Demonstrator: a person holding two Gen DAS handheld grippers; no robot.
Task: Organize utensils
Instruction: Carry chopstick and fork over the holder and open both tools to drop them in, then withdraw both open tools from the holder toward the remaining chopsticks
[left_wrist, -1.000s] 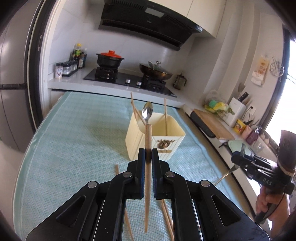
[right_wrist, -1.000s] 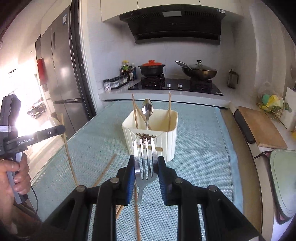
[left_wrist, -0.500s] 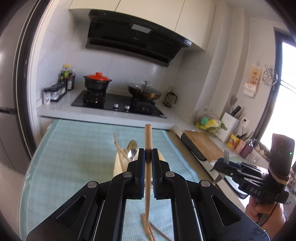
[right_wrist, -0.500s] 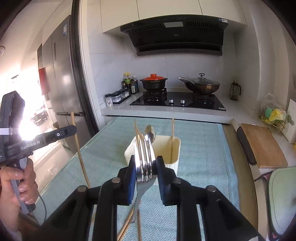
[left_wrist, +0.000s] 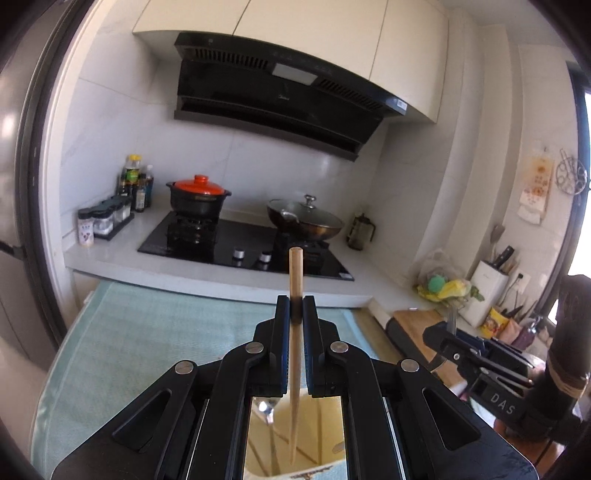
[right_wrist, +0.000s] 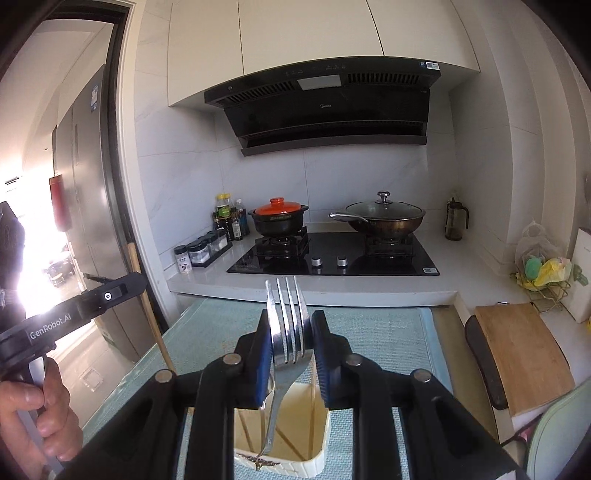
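My left gripper (left_wrist: 295, 306) is shut on a wooden chopstick (left_wrist: 295, 273) held upright. Its lower end hangs over the cream utensil holder (left_wrist: 328, 432), seen between the gripper's arms; a spoon (left_wrist: 264, 409) and other chopsticks stand inside. My right gripper (right_wrist: 290, 325) is shut on a metal fork (right_wrist: 287, 317), tines up. The fork's handle tip reaches down to the holder (right_wrist: 314, 459), at or just inside its opening. In the right wrist view the left gripper (right_wrist: 110, 293) and its chopstick (right_wrist: 147, 310) show at the left. The right gripper (left_wrist: 443, 334) shows at the right of the left wrist view.
A teal mat (right_wrist: 384, 332) covers the table. Behind it is a counter with a hob (right_wrist: 332, 258), a red-lidded pot (right_wrist: 279, 218), a lidded wok (right_wrist: 384, 218) and spice jars (right_wrist: 201, 251). A wooden cutting board (right_wrist: 517, 354) lies on the right, a fridge (right_wrist: 88, 206) stands on the left.
Both grippers rose and moved forward with the chopstick and the fork. The holder went from ahead of them to directly below, at the bottom of both views.
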